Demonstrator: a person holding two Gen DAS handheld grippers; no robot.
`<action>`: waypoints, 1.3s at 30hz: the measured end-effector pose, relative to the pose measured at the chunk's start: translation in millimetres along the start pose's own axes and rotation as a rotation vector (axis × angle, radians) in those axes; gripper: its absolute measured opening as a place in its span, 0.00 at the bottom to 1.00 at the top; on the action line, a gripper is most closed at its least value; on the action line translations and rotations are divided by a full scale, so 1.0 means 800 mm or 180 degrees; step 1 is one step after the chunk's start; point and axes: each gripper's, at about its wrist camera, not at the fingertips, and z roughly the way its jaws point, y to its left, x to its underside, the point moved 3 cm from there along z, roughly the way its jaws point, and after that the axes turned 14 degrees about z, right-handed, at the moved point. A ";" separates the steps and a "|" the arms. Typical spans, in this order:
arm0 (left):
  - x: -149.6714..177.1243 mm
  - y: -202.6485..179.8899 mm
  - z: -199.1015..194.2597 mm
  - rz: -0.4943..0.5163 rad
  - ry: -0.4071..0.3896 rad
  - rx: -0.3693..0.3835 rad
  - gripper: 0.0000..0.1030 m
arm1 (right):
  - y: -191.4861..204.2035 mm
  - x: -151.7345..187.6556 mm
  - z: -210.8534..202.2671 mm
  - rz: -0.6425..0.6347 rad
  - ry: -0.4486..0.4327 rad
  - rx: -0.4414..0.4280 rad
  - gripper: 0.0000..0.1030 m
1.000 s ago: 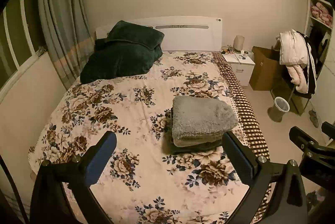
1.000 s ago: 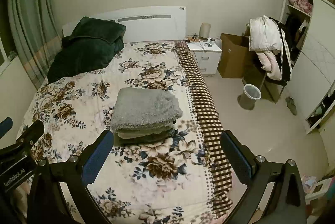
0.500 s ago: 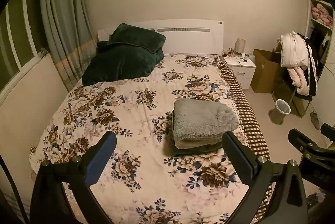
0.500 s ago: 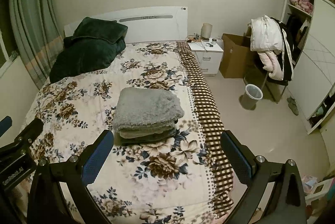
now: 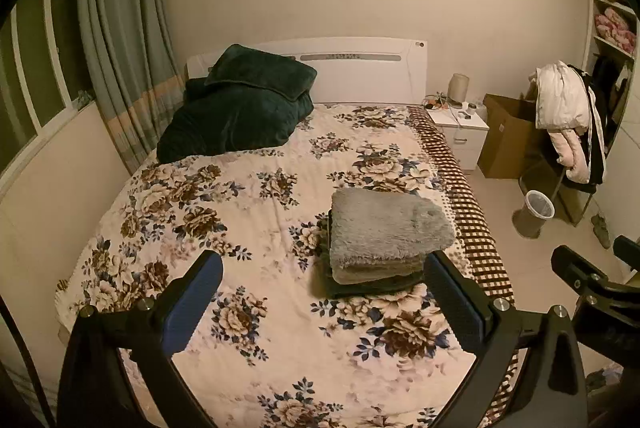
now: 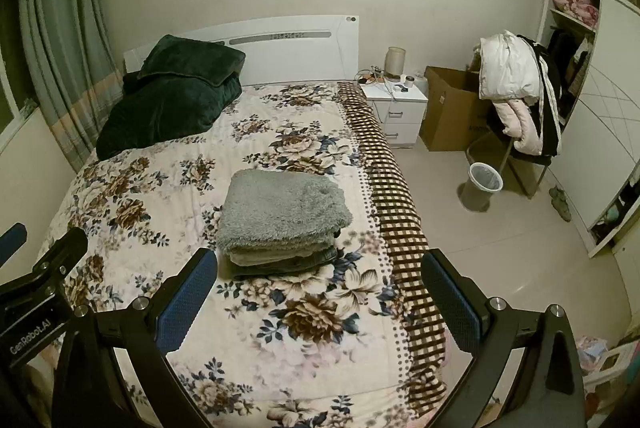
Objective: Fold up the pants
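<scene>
We hold both tools above the foot of the bed (image 5: pixel 248 196), well clear of it. The left gripper (image 5: pixel 324 292) has its fingers spread wide with nothing between them, and the right gripper (image 6: pixel 320 288) is the same, wide apart and empty. The outer ends of both tools are cut off by the bottom edge of each view.

The folded pants (image 6: pixel 280 216) lie on the flowered bedspread, toward its checked right border, as a fuzzy grey bundle on top of a small stack (image 5: pixel 384 232). Under the grey layer we see a paler fold and a dark one at the bottom, but we cannot make out whether those are separate garments. One blue pad of the left tool hides the stack's near right corner in the left view.

A dark green blanket (image 5: pixel 240 116) is heaped by the headboard (image 6: pixel 280 48). Beside the bed stand a nightstand (image 6: pixel 400 112), a cardboard box (image 6: pixel 448 108), a bin (image 6: pixel 482 186) and a chair draped with coats (image 6: pixel 516 84). The small items on the nightstand are too small to identify.
</scene>
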 end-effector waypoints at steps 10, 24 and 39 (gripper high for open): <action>0.008 0.002 -0.002 -0.0077 0.0059 -0.0007 1.00 | -0.002 0.007 -0.001 0.0033 0.0060 -0.0003 1.00; 0.009 0.006 0.000 -0.0073 0.0096 0.0008 1.00 | -0.002 0.000 -0.013 0.0022 -0.0025 -0.0009 1.00; 0.003 0.002 -0.006 -0.0062 0.0055 0.0003 1.00 | 0.001 -0.004 -0.023 -0.0002 -0.0080 0.0023 1.00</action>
